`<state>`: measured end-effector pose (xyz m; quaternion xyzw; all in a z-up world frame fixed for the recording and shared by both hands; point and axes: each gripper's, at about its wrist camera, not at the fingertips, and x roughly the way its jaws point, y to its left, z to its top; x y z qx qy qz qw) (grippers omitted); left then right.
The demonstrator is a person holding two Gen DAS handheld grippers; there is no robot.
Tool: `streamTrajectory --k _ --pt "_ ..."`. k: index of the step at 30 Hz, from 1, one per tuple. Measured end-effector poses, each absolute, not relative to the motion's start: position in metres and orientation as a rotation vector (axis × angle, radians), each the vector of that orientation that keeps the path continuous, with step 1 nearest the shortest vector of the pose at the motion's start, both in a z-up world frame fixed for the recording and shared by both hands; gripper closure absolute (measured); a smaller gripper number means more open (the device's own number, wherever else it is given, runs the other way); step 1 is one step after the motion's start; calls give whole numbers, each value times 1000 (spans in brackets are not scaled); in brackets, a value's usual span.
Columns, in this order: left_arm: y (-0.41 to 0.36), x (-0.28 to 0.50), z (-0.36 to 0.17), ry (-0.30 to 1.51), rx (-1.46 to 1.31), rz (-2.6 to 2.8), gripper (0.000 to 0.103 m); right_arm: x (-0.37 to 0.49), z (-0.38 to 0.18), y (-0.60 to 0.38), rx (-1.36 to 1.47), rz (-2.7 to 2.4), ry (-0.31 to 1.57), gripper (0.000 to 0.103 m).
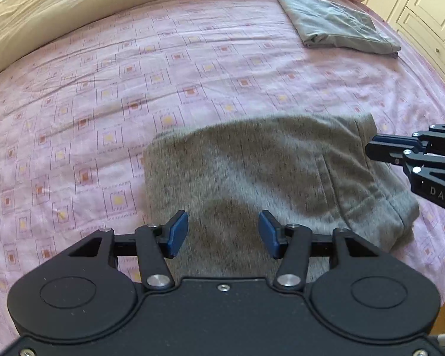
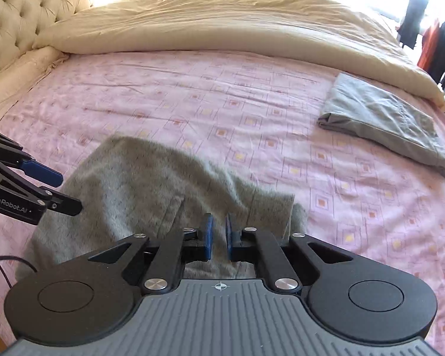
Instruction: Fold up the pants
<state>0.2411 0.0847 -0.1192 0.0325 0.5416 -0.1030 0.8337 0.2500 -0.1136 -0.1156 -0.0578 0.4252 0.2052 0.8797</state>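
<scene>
Lying folded: grey pants (image 1: 252, 178) on pink sheet (image 1: 103, 89); left jaws apart, right jaws nearly together, empty.

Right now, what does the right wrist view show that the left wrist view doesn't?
Only the right wrist view shows the tufted headboard, clothes hanging by the window, and a black cable. Only the left wrist view shows the cream wardrobe doors. Both show the grey sweatpants on the pink patterned sheet, the folded grey garment, the beige duvet, the left gripper, open, and the right gripper.
</scene>
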Motion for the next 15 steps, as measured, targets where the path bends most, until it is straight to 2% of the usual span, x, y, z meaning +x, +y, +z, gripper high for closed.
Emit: streamTrajectory --k 4,7,10,15 --pt "75 277 -131 1140 112 -199 45 280 -129 -108 -112 392 900 95" --pt "76 303 -151 1188 84 -167 43 300 -152 -111 -123 317 996 95" --pt "83 322 -170 1239 24 -138 36 311 -170 -119 -77 290 1032 95" --pt "97 342 -179 1238 -62 -104 18 316 -178 -125 -25 281 1026 95"
